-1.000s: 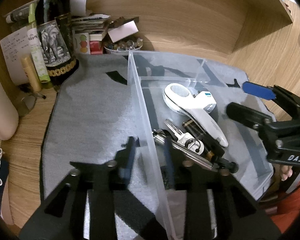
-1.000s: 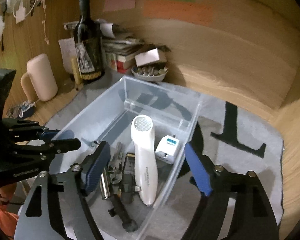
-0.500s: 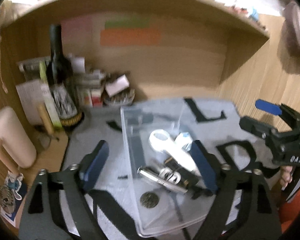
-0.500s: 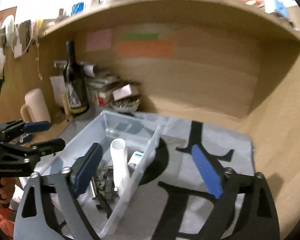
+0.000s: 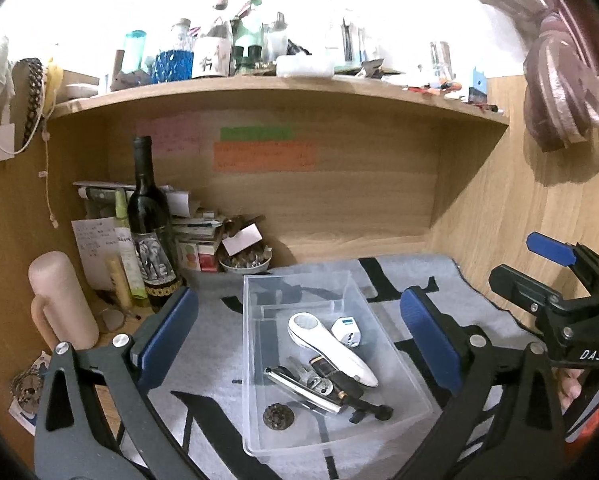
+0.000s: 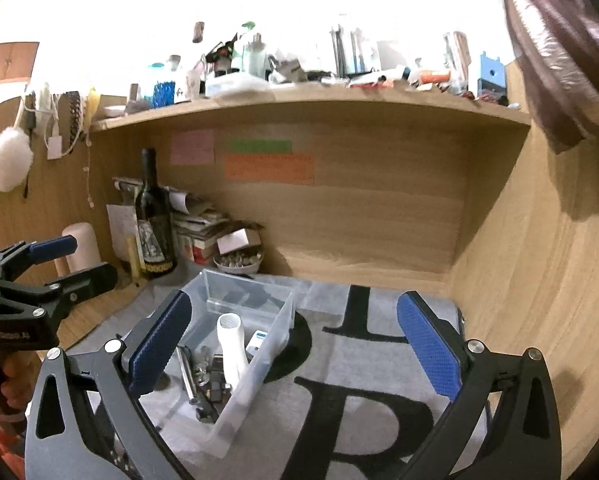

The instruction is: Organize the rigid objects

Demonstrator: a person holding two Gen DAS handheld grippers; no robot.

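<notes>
Spread wide on both grippers, nothing between the blue pads; just been opening, both pairs of jaws.

Left wrist view: left gripper (image 5: 299, 340) hovering back from and above the clear plastic bin (image 5: 255, 360), pointing slightly down. Bin sitting on a grey felt-like mat (image 5: 203, 364) printed with bold black letters. Inside the larger compartment, gathered loosely: a white handheld device (image 5: 331, 348), smooth and elongated with a round head; a small white plug adapter (image 5: 346, 332), boxy, just beside it; a bunch of metal keys (image 5: 317, 384); a shiny steel bar-shaped tool (image 5: 299, 390); a black screw-ended piece (image 5: 369, 406); a dark, ornate round coin-like disc (image 5: 278, 416) lying apart near the front wall. Narrow rear compartment behind the divider apparently empty. Right gripper (image 5: 539, 268) visible at the right edge, likewise agape, a hand below it.

Right wrist view: right gripper (image 6: 295, 348) aimed past the bin's near wall toward the mat; same clutter seen edge-on through the translucent side. Left gripper (image 6: 71, 260) at the left edge, open. Dark glass wine bottle (image 6: 153, 220) and stacked papers at the back corner, well apart from the bin.

Judged near done: no loose rigid item visible on the mat, everything seemingly binned, both tools backed off. Possibly left: nothing, or sorting by compartment.
</notes>
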